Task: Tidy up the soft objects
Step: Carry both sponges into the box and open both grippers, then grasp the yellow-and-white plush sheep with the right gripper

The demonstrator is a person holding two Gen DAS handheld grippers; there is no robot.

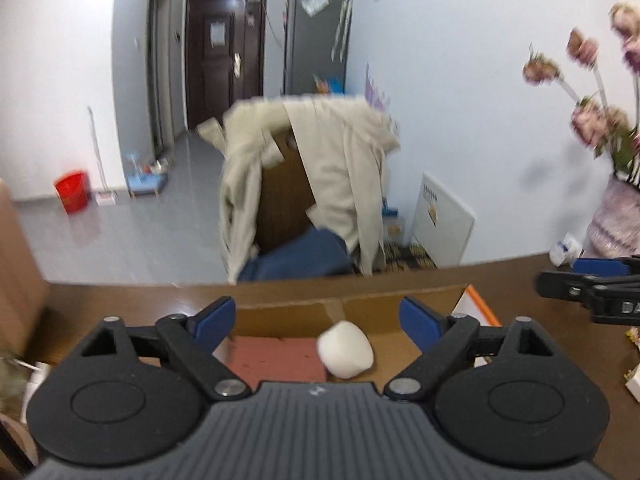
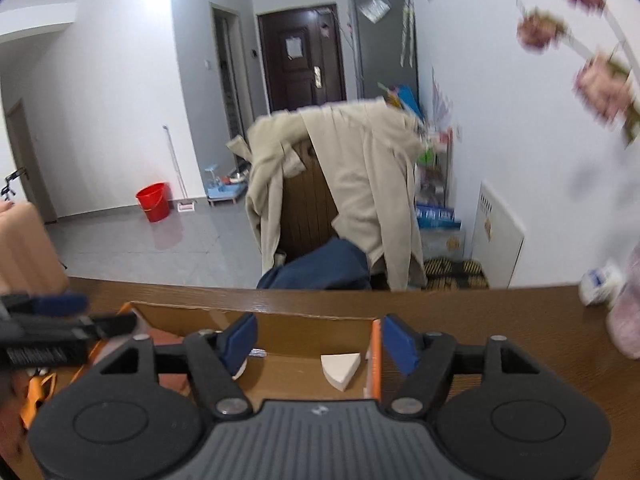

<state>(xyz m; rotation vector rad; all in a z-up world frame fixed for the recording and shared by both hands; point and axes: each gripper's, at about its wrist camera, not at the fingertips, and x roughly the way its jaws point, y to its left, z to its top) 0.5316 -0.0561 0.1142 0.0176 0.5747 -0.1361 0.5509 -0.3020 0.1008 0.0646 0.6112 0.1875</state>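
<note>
brown table (image 1: 520,360) bears cardboard box (image 1: 360,304), maybe vase (image 1: 616,220).

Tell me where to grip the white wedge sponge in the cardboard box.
Grip the wedge sponge across its two flat straight sides, coming down from above. It lies flat on the box floor, close to the orange wall, so a sideways approach looks blocked.

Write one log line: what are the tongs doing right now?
left tongs: open, empty | right tongs: open, empty | white puff, pink sponge, wedge sponge: in cardboard box
</note>
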